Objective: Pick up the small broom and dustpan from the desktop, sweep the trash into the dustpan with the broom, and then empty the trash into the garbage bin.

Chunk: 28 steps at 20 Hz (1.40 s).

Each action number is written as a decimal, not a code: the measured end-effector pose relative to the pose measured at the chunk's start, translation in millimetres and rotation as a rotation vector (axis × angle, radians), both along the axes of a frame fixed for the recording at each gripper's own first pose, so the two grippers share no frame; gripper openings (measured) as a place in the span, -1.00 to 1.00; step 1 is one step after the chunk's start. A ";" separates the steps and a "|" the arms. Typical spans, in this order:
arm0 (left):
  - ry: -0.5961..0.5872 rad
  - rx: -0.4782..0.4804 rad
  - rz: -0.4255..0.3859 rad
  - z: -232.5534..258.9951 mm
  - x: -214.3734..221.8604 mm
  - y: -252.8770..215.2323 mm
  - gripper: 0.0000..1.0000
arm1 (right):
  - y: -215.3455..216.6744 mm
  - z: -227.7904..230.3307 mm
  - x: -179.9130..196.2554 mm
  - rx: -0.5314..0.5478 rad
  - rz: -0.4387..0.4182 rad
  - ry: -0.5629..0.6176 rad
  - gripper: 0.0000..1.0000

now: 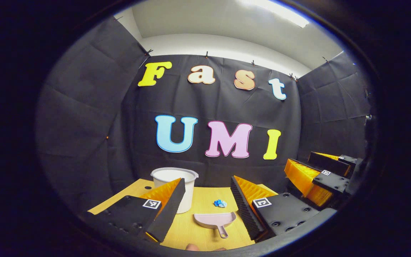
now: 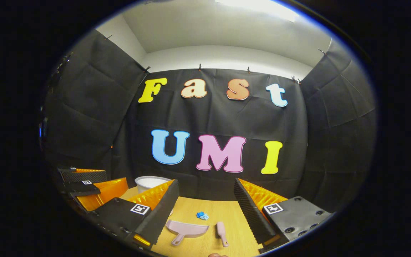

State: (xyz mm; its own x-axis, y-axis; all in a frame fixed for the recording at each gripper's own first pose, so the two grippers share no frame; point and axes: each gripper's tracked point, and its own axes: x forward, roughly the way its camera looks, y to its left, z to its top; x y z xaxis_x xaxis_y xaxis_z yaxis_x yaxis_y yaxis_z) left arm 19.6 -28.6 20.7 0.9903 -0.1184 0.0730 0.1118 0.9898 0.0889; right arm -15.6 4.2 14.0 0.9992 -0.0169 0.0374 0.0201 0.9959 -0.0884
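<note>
- Left gripper (image 1: 205, 203) hovers above the wooden desktop (image 1: 191, 232), its jaws spread wide and holding nothing
- The pink dustpan (image 1: 215, 220) lies on the desk between its fingers, toward 6 o'clock, handle pointing back at the camera
- A crumpled blue scrap of trash (image 1: 220, 203) sits just beyond the dustpan at 12 o'clock
- The white garbage bin (image 1: 175, 178) stands at 10 o'clock, partly behind one finger
- Right gripper (image 2: 205, 207) is also wide and empty; the small broom (image 2: 222, 232) lies at its 6 o'clock, just beside the dustpan
</note>
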 end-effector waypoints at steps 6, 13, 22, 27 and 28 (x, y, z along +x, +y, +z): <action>0.036 0.001 -0.001 -5.0 8.1 0.3 0.52 | -7.4 -1.4 2.3 0.000 -0.048 0.002 0.94; 0.120 -0.049 -0.056 -30.1 21.6 -10.1 0.52 | -26.8 4.0 6.2 -0.073 -0.098 0.005 0.98; 0.157 -0.071 -0.099 -43.0 45.4 -30.5 0.53 | -51.9 -7.4 19.4 -0.095 -0.133 0.069 0.99; 0.317 -0.084 -0.043 -78.4 68.4 -25.7 0.53 | -61.7 -19.0 43.9 -0.083 -0.138 0.087 0.96; 0.337 -0.115 -0.054 -84.6 74.4 -28.5 0.53 | -65.3 -18.8 49.9 -0.081 -0.140 0.084 0.96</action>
State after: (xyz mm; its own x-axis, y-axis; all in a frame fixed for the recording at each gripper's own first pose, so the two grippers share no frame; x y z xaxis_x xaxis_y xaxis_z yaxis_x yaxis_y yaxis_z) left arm 94.0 -57.2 -63.9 0.9535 -0.1809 -0.2410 0.1680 0.9831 -0.0732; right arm 34.4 -61.1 -4.8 0.9869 -0.1563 -0.0389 0.1472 0.9733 -0.1759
